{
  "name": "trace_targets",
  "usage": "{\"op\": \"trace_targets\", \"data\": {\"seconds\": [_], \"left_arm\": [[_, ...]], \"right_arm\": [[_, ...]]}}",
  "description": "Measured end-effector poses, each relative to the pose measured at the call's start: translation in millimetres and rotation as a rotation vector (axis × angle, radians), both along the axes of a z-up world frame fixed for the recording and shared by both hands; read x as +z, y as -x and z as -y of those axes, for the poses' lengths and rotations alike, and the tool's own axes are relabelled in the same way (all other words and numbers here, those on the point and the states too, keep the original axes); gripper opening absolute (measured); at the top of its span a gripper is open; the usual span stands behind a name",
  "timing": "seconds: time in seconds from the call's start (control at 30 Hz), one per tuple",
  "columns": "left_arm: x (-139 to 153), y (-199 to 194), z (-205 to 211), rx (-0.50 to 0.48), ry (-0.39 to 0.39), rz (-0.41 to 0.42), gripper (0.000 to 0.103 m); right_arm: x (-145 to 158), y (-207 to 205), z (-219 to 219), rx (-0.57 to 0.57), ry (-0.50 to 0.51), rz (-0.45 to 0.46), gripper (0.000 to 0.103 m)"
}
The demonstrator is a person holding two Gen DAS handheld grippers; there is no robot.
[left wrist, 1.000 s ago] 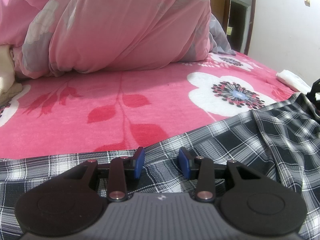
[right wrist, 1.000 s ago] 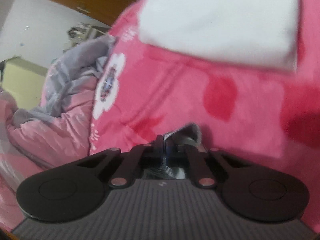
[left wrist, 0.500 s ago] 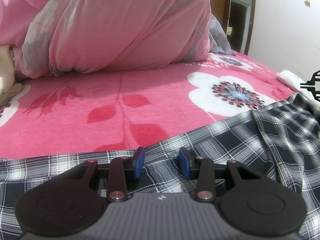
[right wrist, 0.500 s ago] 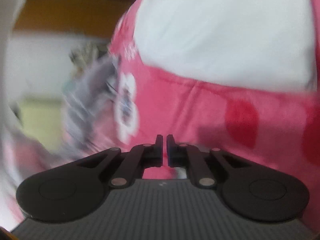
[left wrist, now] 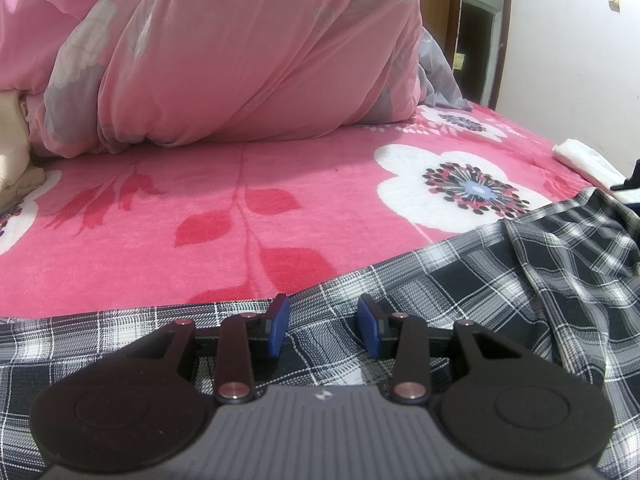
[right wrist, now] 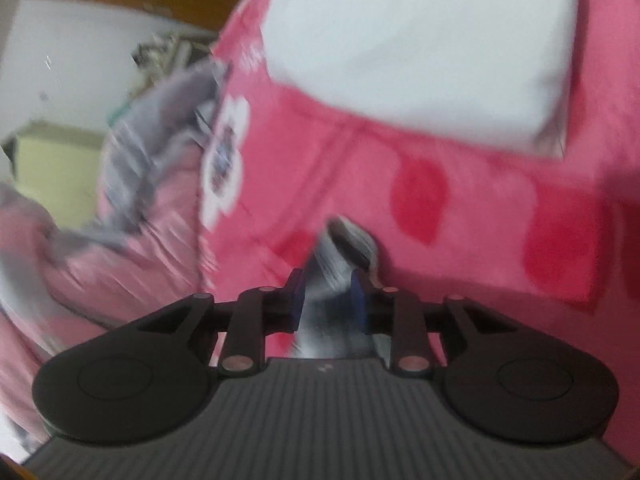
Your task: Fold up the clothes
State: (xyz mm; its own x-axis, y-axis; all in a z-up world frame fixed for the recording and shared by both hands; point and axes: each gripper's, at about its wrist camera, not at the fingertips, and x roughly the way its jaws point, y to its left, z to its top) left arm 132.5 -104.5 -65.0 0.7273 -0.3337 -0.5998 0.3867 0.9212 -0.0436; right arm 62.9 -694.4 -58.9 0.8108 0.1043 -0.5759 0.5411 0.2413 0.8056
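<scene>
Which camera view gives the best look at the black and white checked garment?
The left wrist view. There the checked garment lies spread on the pink blanket, sharp, under the open left gripper. The right wrist view is blurred and shows only a small bunch of it between the fingers of the right gripper.

The bed (left wrist: 248,184) carries everything. A quilt (left wrist: 240,52) is heaped at its far side, with a cloth (left wrist: 12,152) just left of the quilt. The garment (left wrist: 500,280) lies spread on the bed's near part, well before the quilt. A towel (left wrist: 584,158) lies on the bed's right edge, just behind the garment's right end.
</scene>
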Motion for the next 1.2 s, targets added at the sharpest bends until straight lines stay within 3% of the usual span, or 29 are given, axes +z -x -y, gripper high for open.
{"op": "trace_targets", "data": {"seconds": [0.33,0.4,0.43,0.6,0.77,0.97,1.03,1.13,1.2], "left_arm": [[0,0,0,0.001,0.001,0.0,0.039],[0,0,0,0.001,0.003,-0.001,0.039],[0,0,0,0.001,0.005,-0.001,0.039],[0,-1,0,0.0,0.009,-0.002,0.039],[0,-1,-1,0.0,0.011,-0.003,0.039],[0,-1,-1,0.0,0.01,-0.003,0.039],[0,-1,-1,0.0,0.009,-0.003,0.039],[0,0,-1,0.0,0.009,-0.003,0.039],[0,0,-1,0.0,0.009,-0.003,0.039]], "right_arm": [[-10,-13,-9,0.017,0.051,-0.047,0.026],[-9,-16,-12,0.02,0.089,-0.044,0.016],[-8,-17,-13,0.021,0.113,-0.045,0.005],[16,-13,-12,-0.01,0.262,-0.009,0.002],[34,-30,-10,0.003,0.407,-0.036,0.002],[25,-73,-33,0.147,0.76,-0.24,0.003],[24,-73,-34,0.12,0.826,-0.287,0.005],[29,-48,-16,0.017,0.72,-0.207,0.005],[36,-20,-9,0.008,0.631,-0.157,0.007]]}}
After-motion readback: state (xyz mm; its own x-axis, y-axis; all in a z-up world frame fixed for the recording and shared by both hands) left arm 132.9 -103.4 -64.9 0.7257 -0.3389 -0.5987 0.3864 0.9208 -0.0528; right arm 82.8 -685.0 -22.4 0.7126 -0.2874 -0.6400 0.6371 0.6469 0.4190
